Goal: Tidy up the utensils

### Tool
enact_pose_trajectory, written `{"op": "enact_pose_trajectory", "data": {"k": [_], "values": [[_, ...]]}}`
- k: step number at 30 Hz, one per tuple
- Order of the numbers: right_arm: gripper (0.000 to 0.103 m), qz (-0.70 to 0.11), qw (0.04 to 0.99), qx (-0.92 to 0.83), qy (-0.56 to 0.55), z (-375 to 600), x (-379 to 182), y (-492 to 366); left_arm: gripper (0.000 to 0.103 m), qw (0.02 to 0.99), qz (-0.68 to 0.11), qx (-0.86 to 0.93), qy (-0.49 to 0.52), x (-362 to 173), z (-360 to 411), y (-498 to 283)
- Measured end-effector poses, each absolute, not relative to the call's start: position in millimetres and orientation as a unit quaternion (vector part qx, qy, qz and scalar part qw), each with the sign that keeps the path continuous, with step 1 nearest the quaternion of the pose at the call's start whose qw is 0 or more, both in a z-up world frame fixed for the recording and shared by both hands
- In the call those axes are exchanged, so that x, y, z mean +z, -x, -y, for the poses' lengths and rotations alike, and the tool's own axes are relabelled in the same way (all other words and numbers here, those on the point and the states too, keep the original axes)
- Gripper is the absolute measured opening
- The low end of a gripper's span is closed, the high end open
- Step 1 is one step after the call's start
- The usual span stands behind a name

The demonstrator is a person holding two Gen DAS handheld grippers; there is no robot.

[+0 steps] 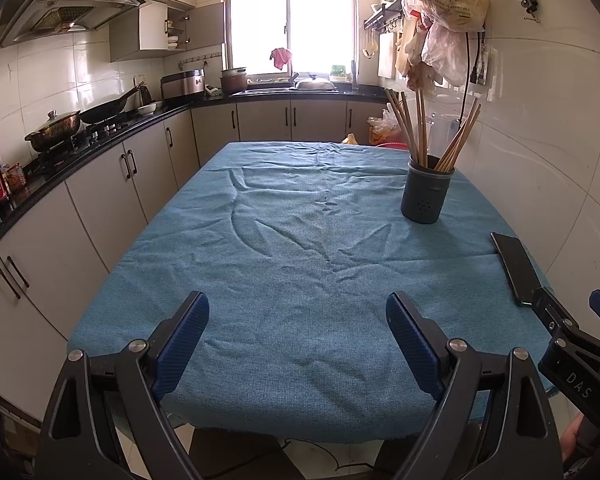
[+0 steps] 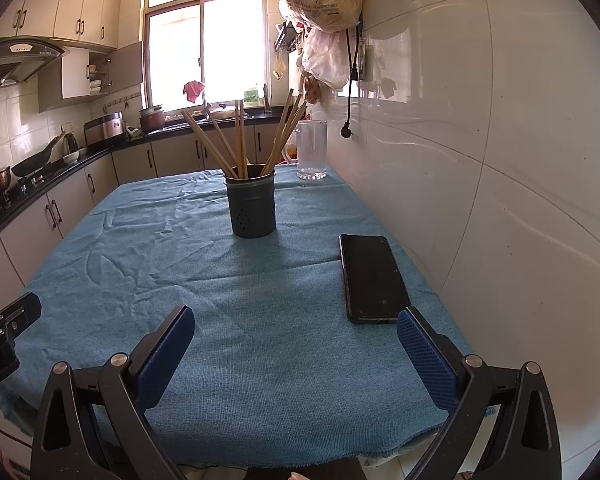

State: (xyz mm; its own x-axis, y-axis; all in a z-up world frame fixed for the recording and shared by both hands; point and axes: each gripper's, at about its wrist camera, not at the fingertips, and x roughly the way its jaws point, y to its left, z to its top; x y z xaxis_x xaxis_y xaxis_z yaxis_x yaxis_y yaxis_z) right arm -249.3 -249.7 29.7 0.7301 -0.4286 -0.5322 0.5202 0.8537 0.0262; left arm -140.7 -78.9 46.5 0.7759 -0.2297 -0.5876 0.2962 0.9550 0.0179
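Nearest, two grippers hang over the near edge of the table, each with its two blue-padded fingers spread wide and nothing between them: the left gripper point(image 1: 298, 312) on the left and the right gripper point(image 2: 296, 326) on the right, close beside each other. Under them lies one wrinkled blue cloth point(image 2: 228, 280) that covers the whole tabletop. Just past the right gripper's right finger, one black phone point(image 2: 372, 276) lies flat and face up near the right edge of the cloth, apart from the fingers. Farther on, toward the right middle of the table, stands one dark round utensil holder point(image 2: 253, 208), upright, with small holes low in its wall. In it stand the wooden chopsticks point(image 2: 240, 144), fanned out in three loose bunches to left, middle and right; about ten show, though the exact count is hard to tell. At the far right corner, next to the tiled wall, stands one clear glass jar point(image 2: 312, 150).
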Motion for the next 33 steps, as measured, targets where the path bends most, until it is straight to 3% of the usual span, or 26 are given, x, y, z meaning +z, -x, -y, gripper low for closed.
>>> {"op": "enact_pose_trajectory", "data": {"k": [33], "values": [[0.103,-0.276,0.928,-0.235,-0.084,251.4,26.1,238.7,0.089,0.941,-0.318,-0.117,-0.03,47.7,63.8,116.1]]}}
